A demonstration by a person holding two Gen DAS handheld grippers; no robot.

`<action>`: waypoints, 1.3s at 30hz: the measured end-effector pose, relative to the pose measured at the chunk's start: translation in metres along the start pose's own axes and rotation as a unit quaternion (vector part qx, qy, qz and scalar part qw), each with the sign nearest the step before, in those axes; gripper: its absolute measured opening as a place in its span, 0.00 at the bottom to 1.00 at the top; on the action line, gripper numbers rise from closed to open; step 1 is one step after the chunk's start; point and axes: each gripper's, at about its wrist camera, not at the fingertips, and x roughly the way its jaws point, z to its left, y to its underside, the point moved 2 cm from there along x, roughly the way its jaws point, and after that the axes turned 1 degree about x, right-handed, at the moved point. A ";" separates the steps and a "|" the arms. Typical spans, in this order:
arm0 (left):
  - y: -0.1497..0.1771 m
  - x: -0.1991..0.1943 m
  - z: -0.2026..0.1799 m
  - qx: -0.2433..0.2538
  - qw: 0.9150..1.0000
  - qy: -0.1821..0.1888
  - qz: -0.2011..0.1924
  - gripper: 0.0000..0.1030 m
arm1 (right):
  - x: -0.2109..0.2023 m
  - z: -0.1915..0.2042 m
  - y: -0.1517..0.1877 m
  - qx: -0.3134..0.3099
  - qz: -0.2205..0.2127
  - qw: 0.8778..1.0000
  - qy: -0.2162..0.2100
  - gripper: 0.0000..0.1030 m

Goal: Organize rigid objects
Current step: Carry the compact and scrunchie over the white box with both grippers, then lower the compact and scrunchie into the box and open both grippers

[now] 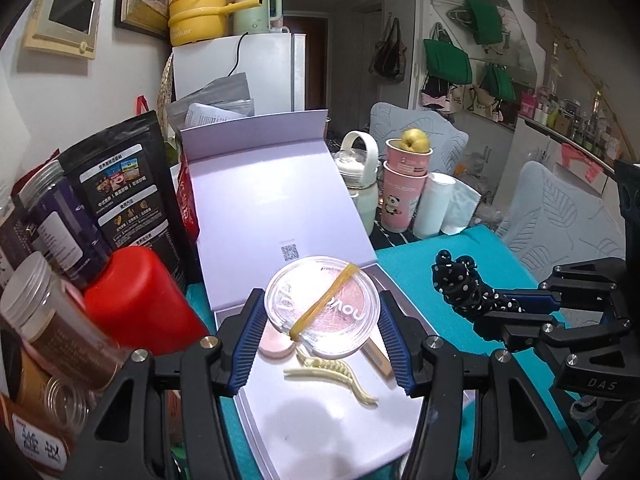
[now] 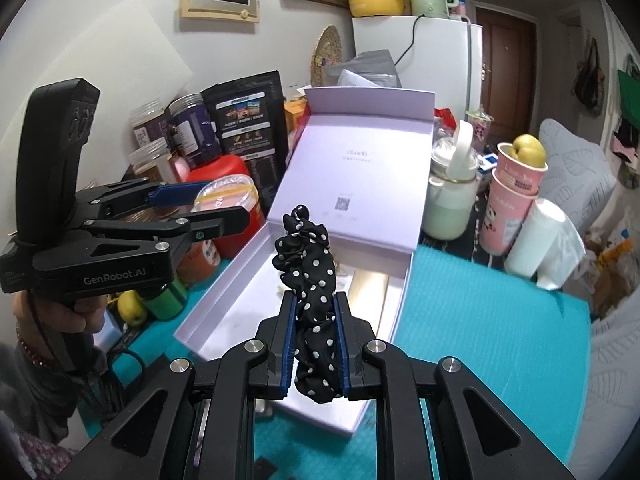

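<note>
Black gripper arms fill the bottom of both views. Between the blue pads of the left gripper sits a round clear compact, pinched at its two sides and held above the open white box; a yellow rubber band crosses its lid. Under it, on the floor of the box, lie a cream hair clip and a small pink disc, partly hidden by the compact. The right gripper is squeezed almost fully together on a black scrunchie with white dots, which sticks up past the fingertips, also over the box. The box rests on a teal mat with its lid propped open behind it. A red container and several jars stand just left of the box; pink paper cups with a yellow fruit on top stand beyond it.
</note>
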 end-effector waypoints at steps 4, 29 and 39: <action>-0.005 0.012 0.004 0.000 1.000 -0.003 0.004 0.54 | 0.016 -0.006 -0.009 -0.002 0.007 1.000 -0.006 0.17; 0.003 0.114 0.029 -0.004 0.995 -0.022 0.099 0.54 | 0.110 -0.034 -0.018 0.005 0.069 0.997 0.013 0.17; 0.012 0.139 0.029 -0.010 0.991 -0.014 0.136 0.54 | 0.128 -0.038 -0.008 0.008 0.085 0.996 0.040 0.17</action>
